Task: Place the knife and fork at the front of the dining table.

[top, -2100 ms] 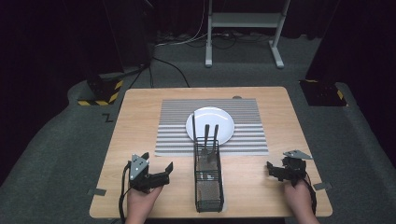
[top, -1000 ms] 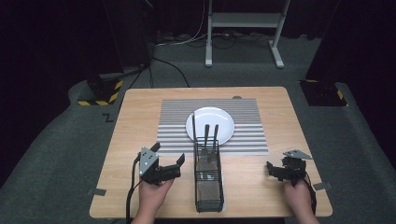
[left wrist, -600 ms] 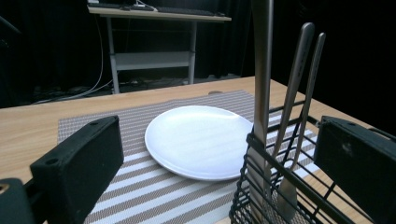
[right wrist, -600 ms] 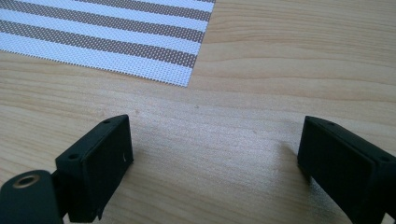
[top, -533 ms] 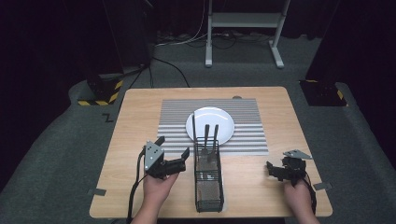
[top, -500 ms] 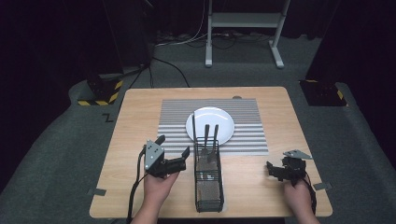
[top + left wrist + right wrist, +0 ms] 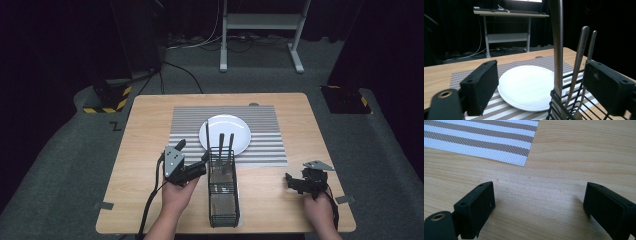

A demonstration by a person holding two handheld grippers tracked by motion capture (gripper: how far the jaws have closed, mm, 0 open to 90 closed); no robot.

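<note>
Utensils (image 7: 220,145) in wire caddy (image 7: 223,200); plate (image 7: 226,134) behind, on placemat (image 7: 265,142).

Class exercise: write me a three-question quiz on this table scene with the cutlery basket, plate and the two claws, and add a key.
1. True or false: the white plate rests on the striped placemat.
2. How many utensil handles stand upright in the black wire basket? A) one B) three C) five
3. Fill in: the left claw has its jaws on either side of the nearest ____, and they have just been closing.

Key: 1 true. 2 B. 3 handle; the pads do not yet press on it. The right claw is open above bare table.
</note>
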